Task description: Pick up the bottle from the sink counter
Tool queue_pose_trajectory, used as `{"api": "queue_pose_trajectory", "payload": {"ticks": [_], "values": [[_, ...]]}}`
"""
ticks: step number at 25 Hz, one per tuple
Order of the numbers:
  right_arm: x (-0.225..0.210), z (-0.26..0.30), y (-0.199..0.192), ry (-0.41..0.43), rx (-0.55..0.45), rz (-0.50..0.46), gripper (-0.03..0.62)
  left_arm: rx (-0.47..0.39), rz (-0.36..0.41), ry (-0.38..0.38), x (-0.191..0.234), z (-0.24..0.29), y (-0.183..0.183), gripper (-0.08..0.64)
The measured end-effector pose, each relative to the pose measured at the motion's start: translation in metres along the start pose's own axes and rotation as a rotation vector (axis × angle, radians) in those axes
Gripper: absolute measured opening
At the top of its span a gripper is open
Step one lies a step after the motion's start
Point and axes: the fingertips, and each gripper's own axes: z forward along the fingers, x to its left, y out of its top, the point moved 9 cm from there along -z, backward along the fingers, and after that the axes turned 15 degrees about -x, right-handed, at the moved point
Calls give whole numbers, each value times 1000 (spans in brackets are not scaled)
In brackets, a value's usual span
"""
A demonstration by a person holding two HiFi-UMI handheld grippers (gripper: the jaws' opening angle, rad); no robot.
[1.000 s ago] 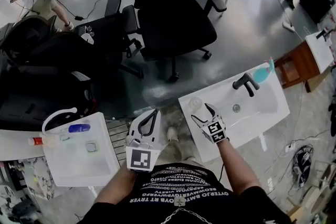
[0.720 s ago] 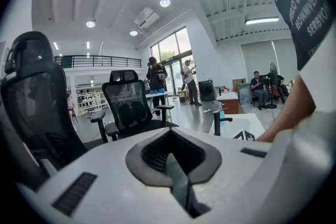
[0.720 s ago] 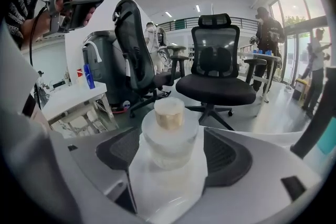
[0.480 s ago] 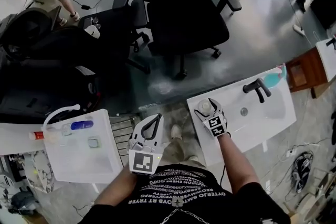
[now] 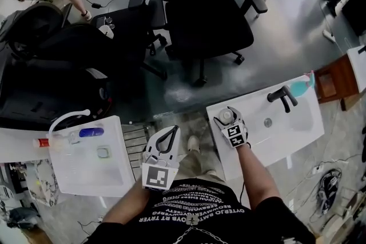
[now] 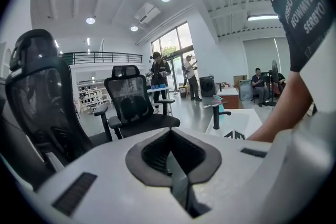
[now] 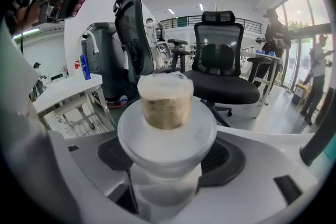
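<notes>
A clear bottle (image 5: 226,116) with a pale cap stands on the near left corner of the white sink counter (image 5: 286,143). My right gripper (image 5: 225,113) reaches around it, one finger on each side. In the right gripper view the bottle (image 7: 166,131) fills the space between the jaws, which are closing; a thin dark gap still shows at its left side. My left gripper (image 5: 172,128) hangs shut in front of my body, away from the counter, with nothing in it. In the left gripper view its jaws meet along one seam (image 6: 172,160).
A black faucet (image 5: 281,95) and a drain hole (image 5: 267,122) are further right on the counter, with a teal bottle (image 5: 301,86) at its far edge. A white table (image 5: 86,180) with small items stands on my left. Black office chairs (image 5: 206,8) stand ahead.
My right gripper has moved forward so that its fingers now stand on both sides of the bottle. The view has shifted slightly. The left gripper has stayed shut and nearly still.
</notes>
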Motion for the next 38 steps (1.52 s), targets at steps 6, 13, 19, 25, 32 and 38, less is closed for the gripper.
{"api": "queue_pose_trajectory", "payload": {"ticks": [6,13,19,25,32,38], "values": [[7,-23,11,13,3,8,333,22,-43,31,-6,-10,4,2],[14,-67,49,37,4,-10,333,-63,-8,3,-26,-13,24,2],[29,-107,84,79,0,-27,334,-54,-30,-1,-49,-31,35,2],[44,-147,123,102,-34,-57,333,-117,-43,12,-65,-41,54,2],[62,-198,173,112,-115,-78,334,-142,-46,37,-76,-55,71,2],[82,-242,212,124,-166,-137,334,-165,-44,44,-91,-69,83,2]]}}
